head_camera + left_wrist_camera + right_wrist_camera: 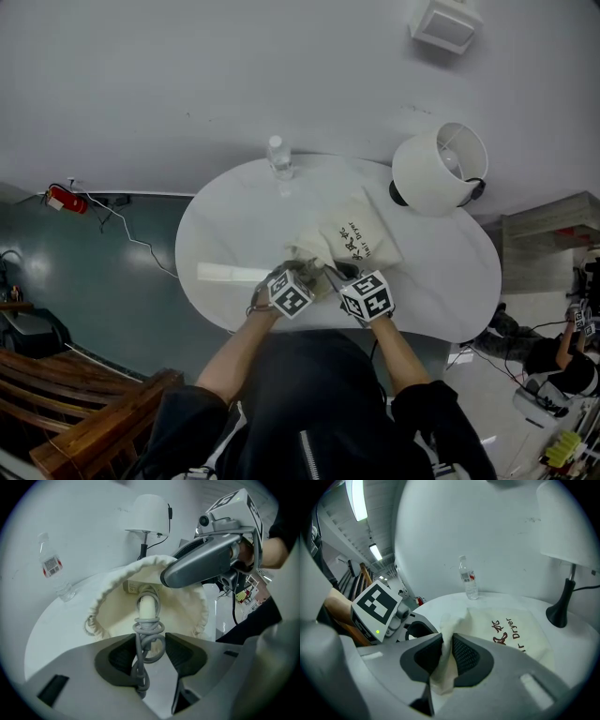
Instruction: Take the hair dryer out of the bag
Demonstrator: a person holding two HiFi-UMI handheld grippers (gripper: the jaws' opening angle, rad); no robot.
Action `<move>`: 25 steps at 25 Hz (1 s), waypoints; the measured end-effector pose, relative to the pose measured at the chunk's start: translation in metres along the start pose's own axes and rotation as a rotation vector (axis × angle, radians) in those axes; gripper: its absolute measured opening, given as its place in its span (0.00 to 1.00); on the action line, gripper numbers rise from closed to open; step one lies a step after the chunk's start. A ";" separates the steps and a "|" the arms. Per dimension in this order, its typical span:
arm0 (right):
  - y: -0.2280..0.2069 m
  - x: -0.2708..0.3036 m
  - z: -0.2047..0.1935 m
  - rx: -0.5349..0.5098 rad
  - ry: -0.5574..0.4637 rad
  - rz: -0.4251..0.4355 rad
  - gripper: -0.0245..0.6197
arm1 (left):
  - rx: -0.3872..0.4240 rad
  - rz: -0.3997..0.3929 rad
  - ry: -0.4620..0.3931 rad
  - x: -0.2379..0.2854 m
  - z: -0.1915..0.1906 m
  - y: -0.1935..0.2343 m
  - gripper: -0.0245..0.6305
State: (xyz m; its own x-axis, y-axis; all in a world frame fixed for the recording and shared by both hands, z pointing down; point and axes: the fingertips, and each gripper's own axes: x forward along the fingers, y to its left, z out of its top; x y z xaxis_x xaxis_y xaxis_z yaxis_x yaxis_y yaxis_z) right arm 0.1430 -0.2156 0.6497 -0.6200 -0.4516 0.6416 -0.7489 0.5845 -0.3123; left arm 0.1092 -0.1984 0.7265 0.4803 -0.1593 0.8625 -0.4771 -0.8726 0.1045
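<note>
Gripping the hair dryer's (147,607) coiled cord (140,672) in the left tool (149,638), right at the bag's (112,606) mouth; pinching the bag's rim in the right tool (447,637).

— Soft, even light. Long white ceiling tube lamps (358,498) burn out at the upper left of the right gripper view, and shadows on the white round table (441,291) are faint.
— Both gripper views bulge, with black corners. The left gripper's grey tongs (150,644) are slightly blurred.
</note>
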 end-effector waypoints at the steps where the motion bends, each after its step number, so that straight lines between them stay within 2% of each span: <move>1: 0.000 0.000 0.000 0.000 0.001 0.001 0.12 | -0.003 -0.004 0.002 0.000 -0.002 -0.001 0.35; 25: -0.003 0.011 -0.004 -0.008 0.033 0.013 0.12 | -0.017 0.006 0.006 -0.022 -0.046 0.005 0.34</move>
State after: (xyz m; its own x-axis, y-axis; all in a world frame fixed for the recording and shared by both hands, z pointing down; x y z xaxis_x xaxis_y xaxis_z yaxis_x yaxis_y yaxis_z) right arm 0.1390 -0.2194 0.6610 -0.6216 -0.4212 0.6604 -0.7388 0.5954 -0.3157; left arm 0.0617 -0.1781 0.7308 0.4734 -0.1615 0.8659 -0.4921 -0.8638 0.1079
